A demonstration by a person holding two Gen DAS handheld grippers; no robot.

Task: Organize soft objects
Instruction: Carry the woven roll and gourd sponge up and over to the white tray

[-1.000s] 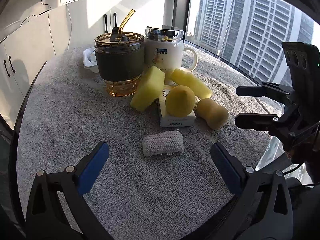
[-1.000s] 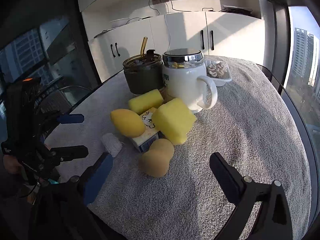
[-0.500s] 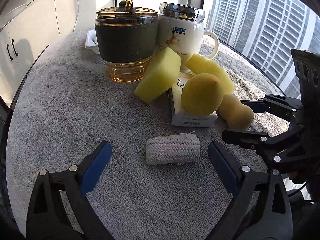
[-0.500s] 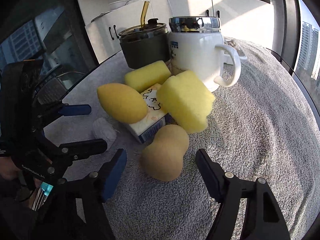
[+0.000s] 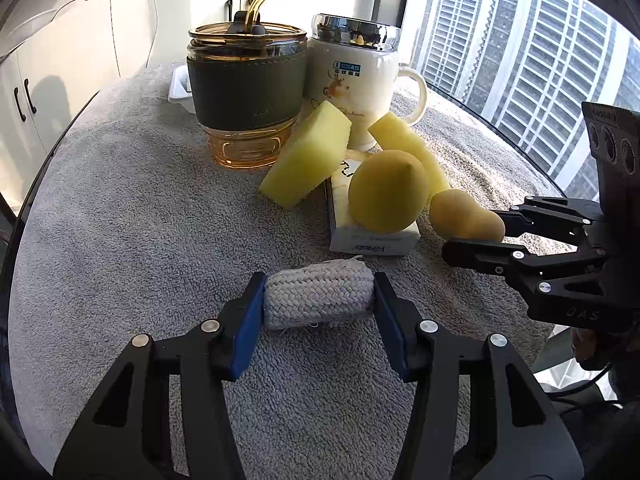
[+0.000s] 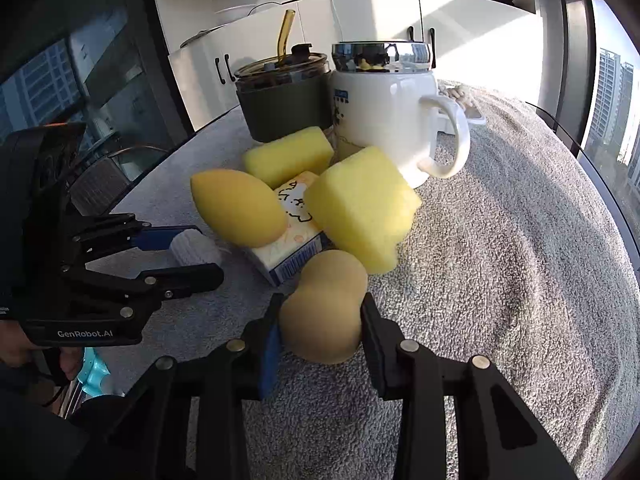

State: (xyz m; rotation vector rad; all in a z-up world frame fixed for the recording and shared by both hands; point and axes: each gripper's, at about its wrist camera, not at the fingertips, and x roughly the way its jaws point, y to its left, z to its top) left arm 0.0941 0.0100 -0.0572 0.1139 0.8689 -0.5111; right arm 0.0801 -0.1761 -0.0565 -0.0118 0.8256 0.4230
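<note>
Left gripper (image 5: 319, 295) clamps woven roll (image 5: 318, 294), long axis spanning pads

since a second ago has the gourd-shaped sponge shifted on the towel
No. The gourd-shaped sponge lies in the same spot beside the tissue pack; only the right gripper has closed in, its fingers now pressing its sides.

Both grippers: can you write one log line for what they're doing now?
left gripper: just closed on woven roll | right gripper: just closed on tan sponge | both on towel
</note>
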